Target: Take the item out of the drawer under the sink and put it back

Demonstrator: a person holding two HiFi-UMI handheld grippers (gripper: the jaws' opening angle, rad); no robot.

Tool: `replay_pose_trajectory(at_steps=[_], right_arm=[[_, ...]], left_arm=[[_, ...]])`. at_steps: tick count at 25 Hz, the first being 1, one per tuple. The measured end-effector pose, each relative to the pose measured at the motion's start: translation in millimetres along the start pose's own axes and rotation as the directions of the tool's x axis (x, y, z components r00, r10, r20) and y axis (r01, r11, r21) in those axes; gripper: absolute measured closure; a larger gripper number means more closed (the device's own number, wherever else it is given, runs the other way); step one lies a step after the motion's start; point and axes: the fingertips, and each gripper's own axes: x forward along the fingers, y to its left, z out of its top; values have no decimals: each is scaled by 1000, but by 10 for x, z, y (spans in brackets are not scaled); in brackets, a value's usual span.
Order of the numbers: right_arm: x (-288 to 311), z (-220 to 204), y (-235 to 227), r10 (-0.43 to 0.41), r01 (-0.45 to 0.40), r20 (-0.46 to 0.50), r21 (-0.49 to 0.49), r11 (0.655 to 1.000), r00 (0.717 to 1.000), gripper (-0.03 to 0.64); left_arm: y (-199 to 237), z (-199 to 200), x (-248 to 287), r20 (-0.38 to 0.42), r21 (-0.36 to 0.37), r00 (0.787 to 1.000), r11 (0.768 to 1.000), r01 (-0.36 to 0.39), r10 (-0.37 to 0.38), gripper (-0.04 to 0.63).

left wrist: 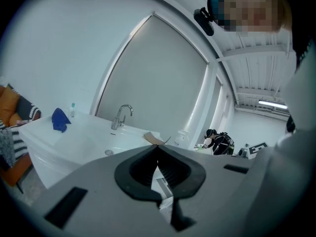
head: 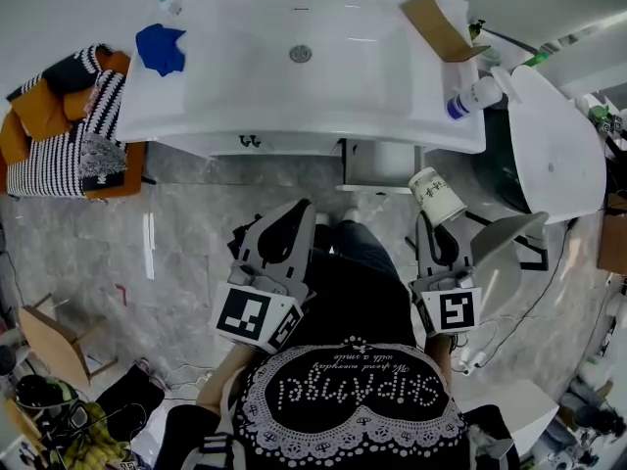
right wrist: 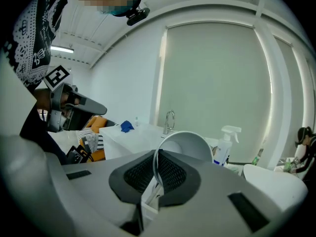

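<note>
The white sink (head: 245, 67) spans the upper centre of the head view. The toilet (head: 554, 145) stands at upper right, and a chair (head: 59, 155) with striped cushions at upper left.

The drawer (head: 382, 164) stands pulled out below the sink's right half.

The left gripper (head: 294, 215) is at frame centre. In the left gripper view its jaws meet at the tips with nothing between them.

The right gripper (head: 428, 221) is at centre right, its jaws clamped on the wall of a white paper cup (head: 437, 196) at the rim. The cup is tilted, out of the drawer and just below it in the frame.

On the sink top, a blue cloth (head: 162, 47) lies at the left end and a cardboard piece (head: 438, 27) at the right end. A spray bottle (head: 473, 96) lies at the right edge beside the toilet.
</note>
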Motion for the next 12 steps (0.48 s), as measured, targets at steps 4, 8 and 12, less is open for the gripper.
replay_pose_trajectory(at_steps=[4, 8, 12], right_arm=[[60, -64, -33, 10, -10, -23, -15, 1000, 1000, 592], [102, -135, -77, 12, -15, -54, -63, 998, 998, 592], [141, -232, -140, 17, -27, -93, -112, 993, 996, 592]], left_arm=[[49, 6, -18, -1, -7, 1000, 1000, -17, 17, 591], [87, 4, -38, 3, -20, 999, 999, -41, 41, 591], [121, -21, -46, 4, -34, 998, 997, -68, 68, 591]])
